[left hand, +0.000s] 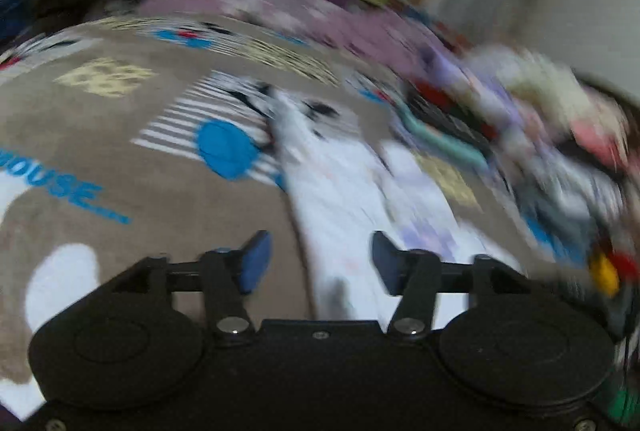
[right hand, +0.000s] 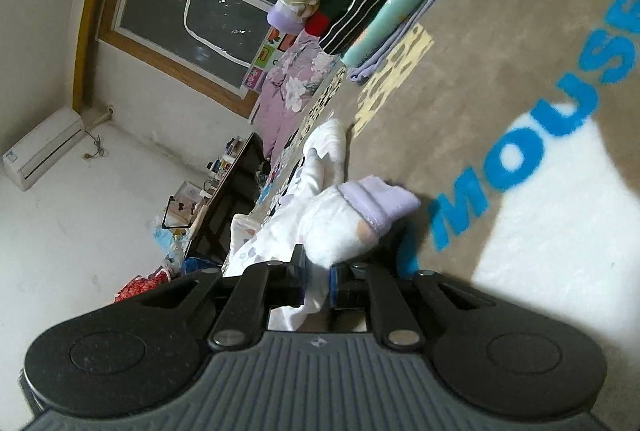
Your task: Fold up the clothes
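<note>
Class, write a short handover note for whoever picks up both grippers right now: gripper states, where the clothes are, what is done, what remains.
Right gripper: shut on the white garment, near its lilac cuff.
Left gripper: open, empty, over the same garment; that view is blurred.
The garment lies crumpled across the brown blanket.
Done: a folded stack sits at the blanket's far end.
Left: spread the white garment flat, fold it, add it to the stack.

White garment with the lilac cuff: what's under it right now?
The white garment lies on the brown patterned blanket, one end shut in the right gripper. What the cloth itself covers cannot be seen.
</note>
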The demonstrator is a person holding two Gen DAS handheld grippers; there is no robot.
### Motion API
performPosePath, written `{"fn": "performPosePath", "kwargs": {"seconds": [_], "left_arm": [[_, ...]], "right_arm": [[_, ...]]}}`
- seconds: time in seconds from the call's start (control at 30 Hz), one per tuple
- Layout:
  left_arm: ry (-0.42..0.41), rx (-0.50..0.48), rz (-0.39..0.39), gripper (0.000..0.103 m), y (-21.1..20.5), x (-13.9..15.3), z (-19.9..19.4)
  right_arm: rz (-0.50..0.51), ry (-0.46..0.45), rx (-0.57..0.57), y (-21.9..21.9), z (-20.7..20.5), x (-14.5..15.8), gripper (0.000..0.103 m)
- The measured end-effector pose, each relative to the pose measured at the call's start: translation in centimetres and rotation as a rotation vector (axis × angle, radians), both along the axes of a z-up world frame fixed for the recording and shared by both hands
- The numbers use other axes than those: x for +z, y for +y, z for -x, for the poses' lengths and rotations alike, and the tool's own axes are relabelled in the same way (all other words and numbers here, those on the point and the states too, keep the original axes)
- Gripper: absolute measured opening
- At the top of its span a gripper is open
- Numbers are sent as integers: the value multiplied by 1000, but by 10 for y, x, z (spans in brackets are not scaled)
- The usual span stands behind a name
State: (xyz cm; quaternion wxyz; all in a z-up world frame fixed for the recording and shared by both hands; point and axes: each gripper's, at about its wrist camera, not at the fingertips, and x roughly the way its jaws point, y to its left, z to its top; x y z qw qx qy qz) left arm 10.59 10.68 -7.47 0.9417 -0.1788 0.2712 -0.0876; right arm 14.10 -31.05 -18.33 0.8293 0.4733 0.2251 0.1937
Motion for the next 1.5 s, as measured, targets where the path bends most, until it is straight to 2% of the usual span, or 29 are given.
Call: {"fn": "performPosePath", "kwargs": {"seconds": [0.07, 0.2, 0.23, 0.27, 0.3, 0.43, 0.57, 0.67, 0.9, 1.2, 1.23, 1.4, 1.47, 1.5], "left_arm": [[3, 22, 1, 70, 5, 1, -16], [6, 33, -45, 68, 4, 3, -53], [-1, 38, -59, 56, 3, 3, -64], [-2, 41, -72, 40, 3, 2, -76], [-3, 38, -86, 34, 3, 0, -88], [13, 17, -146, 33, 1, -6, -131], [60, 26, -140, 33, 6, -17, -173], [51, -23, -159, 33, -4, -19, -194], [15, -172, -273, 32, -50, -26, -212], [108, -278, -253, 32, -60, -46, -234], [110, -277, -257, 33, -60, -43, -234], [79, -213, -249, 55, -49, -16, -217], [67, -187, -246, 86, -44, -6, -211], [61, -174, -244, 93, -42, 0, -207]], "right_arm": [[-6, -2, 3, 0, 0, -1, 14], [-8, -5, 9, 1, -2, -4, 16], [-8, -5, 9, 1, -2, -4, 16], [-8, -6, 9, 1, -2, -5, 16], [-9, -8, 10, 1, -2, -5, 16], [-14, -11, 13, 1, -2, -7, 17], [-23, -13, 18, 0, -2, -8, 17], [-27, -11, 24, 0, -2, -9, 17], [-38, -6, 34, 0, -4, -11, 17], [-42, -6, 42, 0, -6, -11, 16], [-42, -6, 43, 0, -6, -11, 16], [-42, -6, 47, 0, -7, -11, 16], [-41, -6, 47, 1, -7, -11, 16], [-40, -6, 47, 1, -7, -11, 16]]}}
